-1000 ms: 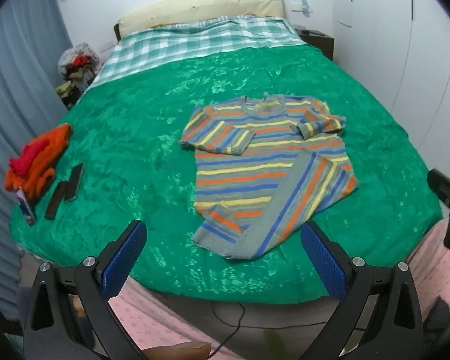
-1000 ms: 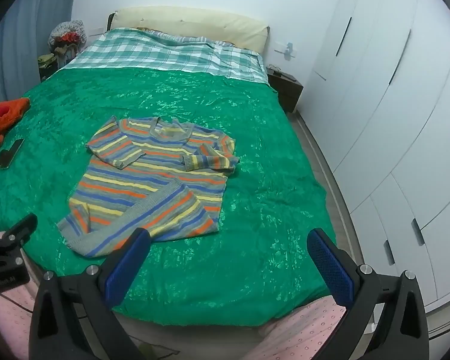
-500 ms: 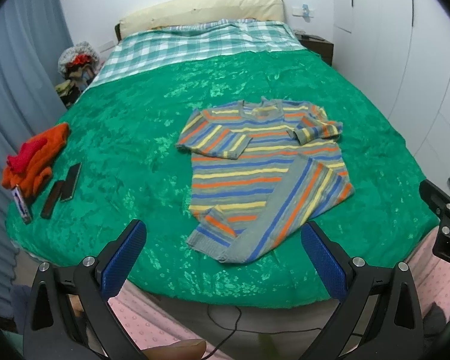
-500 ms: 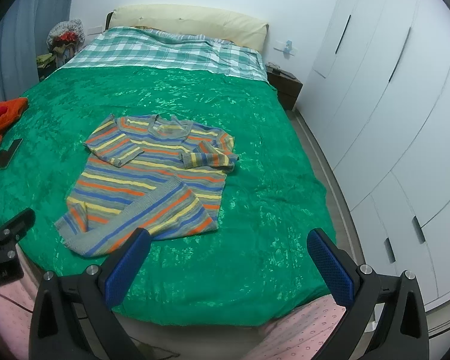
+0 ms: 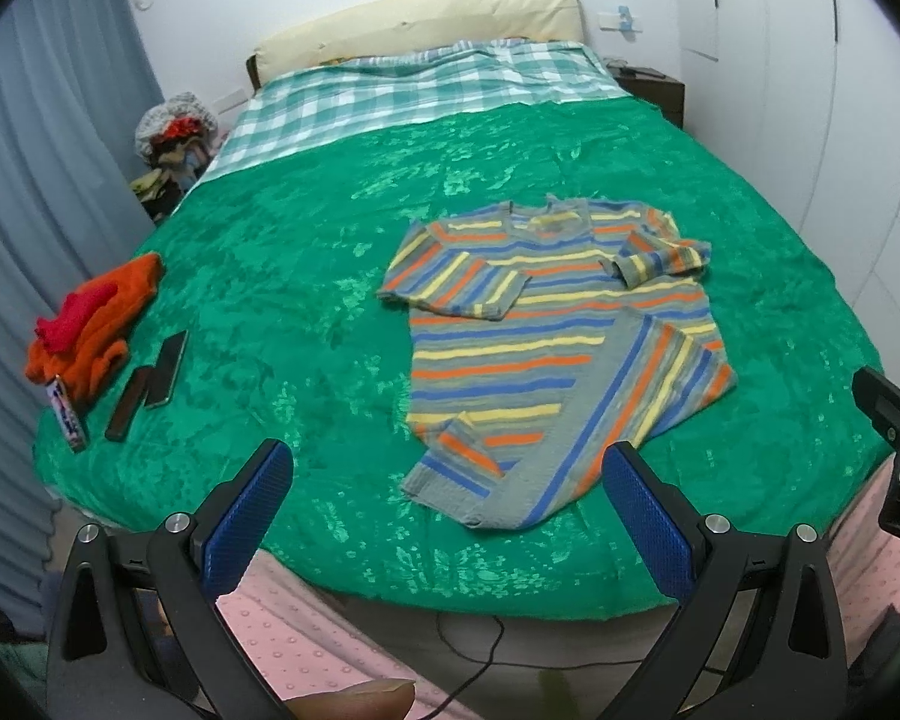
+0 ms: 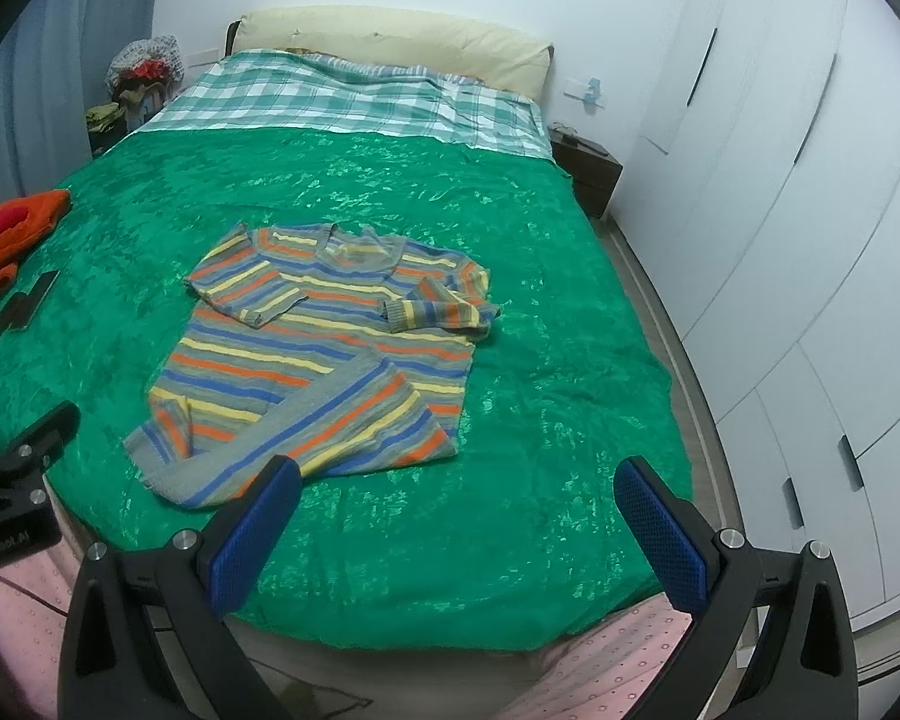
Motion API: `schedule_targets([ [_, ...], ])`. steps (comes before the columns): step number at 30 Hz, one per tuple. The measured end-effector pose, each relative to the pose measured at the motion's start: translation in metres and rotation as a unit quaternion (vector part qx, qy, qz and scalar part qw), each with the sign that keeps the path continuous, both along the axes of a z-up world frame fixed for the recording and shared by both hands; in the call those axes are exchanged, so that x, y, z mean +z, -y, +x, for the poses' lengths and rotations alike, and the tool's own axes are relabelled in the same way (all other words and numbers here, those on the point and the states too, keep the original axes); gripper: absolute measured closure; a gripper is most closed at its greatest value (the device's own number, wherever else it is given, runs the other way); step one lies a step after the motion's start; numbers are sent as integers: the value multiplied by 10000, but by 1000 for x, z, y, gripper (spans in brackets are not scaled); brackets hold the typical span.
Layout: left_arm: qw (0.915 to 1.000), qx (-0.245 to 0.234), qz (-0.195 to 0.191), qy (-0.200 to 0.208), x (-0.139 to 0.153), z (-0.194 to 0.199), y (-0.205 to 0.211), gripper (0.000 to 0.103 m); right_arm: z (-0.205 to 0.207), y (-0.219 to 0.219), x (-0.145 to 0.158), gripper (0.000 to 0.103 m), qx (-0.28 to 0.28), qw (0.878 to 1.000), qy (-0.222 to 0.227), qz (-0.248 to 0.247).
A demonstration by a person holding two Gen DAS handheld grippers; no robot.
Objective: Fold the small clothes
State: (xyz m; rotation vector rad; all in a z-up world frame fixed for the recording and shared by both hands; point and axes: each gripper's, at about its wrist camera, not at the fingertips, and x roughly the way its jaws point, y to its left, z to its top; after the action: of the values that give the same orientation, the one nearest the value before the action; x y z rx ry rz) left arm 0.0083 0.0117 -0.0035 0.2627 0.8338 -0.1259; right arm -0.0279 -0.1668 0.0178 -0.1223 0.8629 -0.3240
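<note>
A small striped sweater [image 5: 546,336] [image 6: 324,348] in grey, blue, orange and yellow lies on the green bedspread [image 5: 306,300] [image 6: 540,300]. Both sleeves are folded in over the chest, and its lower right part is turned up diagonally across the body. My left gripper [image 5: 444,510] hovers open off the bed's foot, just short of the sweater's hem. My right gripper [image 6: 456,522] is open too, above the near edge of the bed, to the right of the hem. Neither holds anything. Each gripper's black body shows at the edge of the other's view.
An orange and red garment pile [image 5: 90,324] lies at the bed's left edge, beside two dark flat devices [image 5: 150,378] and a small tube [image 5: 67,414]. Checked bedding [image 5: 414,90] and a pillow are at the head. White wardrobes [image 6: 780,210] stand on the right.
Both grippers have drawn back from the bed a little, so more of its near edge shows. The sweater lies unchanged.
</note>
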Motion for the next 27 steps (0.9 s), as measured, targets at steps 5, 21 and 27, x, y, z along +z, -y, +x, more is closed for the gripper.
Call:
schedule_targets([
  [5, 10000, 34, 49, -25, -2, 5, -3, 0, 0, -3, -1, 0, 37, 10000, -3, -9],
  [21, 9999, 39, 98, -89, -7, 5, -6, 0, 1, -7, -4, 0, 54, 10000, -15, 4],
  [27, 9999, 37, 94, -125, -8, 5, -5, 0, 0, -9, -5, 0, 66, 10000, -35, 22],
])
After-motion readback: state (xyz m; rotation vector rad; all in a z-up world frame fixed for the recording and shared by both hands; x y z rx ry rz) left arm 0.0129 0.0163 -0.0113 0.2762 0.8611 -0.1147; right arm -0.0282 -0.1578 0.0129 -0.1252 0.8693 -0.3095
